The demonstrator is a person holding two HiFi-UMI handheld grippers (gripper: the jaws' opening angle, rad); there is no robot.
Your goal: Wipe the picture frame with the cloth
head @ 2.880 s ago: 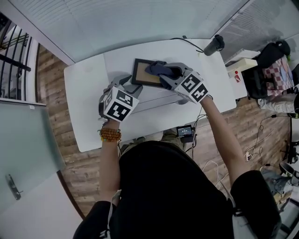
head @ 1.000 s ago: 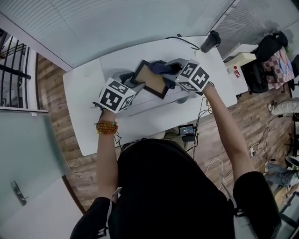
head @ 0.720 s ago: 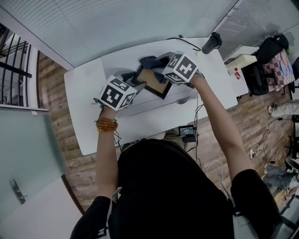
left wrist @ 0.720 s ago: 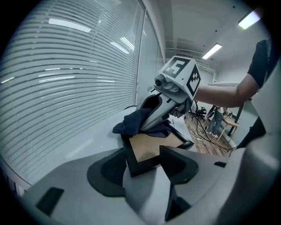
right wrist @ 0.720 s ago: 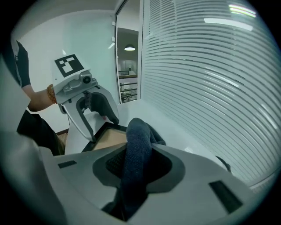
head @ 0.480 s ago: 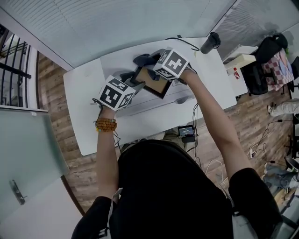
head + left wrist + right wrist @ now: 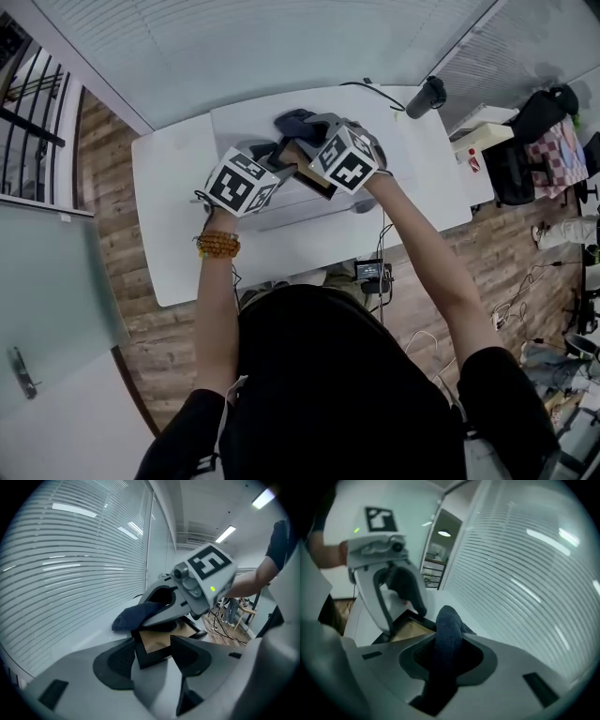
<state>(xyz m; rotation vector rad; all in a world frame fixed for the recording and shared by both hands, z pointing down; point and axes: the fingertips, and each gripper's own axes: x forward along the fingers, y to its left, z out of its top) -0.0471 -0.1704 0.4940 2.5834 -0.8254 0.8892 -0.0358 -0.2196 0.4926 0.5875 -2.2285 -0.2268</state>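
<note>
A black picture frame (image 7: pixel 298 161) with a brown backing is tilted up off the white table (image 7: pixel 178 225). My left gripper (image 7: pixel 277 161) is shut on its near corner; in the left gripper view that corner of the frame (image 7: pixel 151 645) sits between the jaws of the left gripper (image 7: pixel 152 641). My right gripper (image 7: pixel 314 127) is shut on a dark blue cloth (image 7: pixel 293 119) at the frame's far left corner. In the right gripper view the cloth (image 7: pixel 449 620) hangs out of the right gripper (image 7: pixel 449 654), with the frame (image 7: pixel 407 631) just beyond it. In the left gripper view the cloth (image 7: pixel 136 613) lies on the frame's top edge.
A black cylinder (image 7: pixel 429 94) with a cable stands at the table's back right. A small screen device (image 7: pixel 368 272) hangs below the front edge. Window blinds (image 7: pixel 281 37) run behind the table. A cluttered desk (image 7: pixel 487 141) and a chair are at the right.
The right gripper has swept the cloth leftward across the frame, from its right side to its far left corner, and rolled. The left gripper has kept the tilted frame still.
</note>
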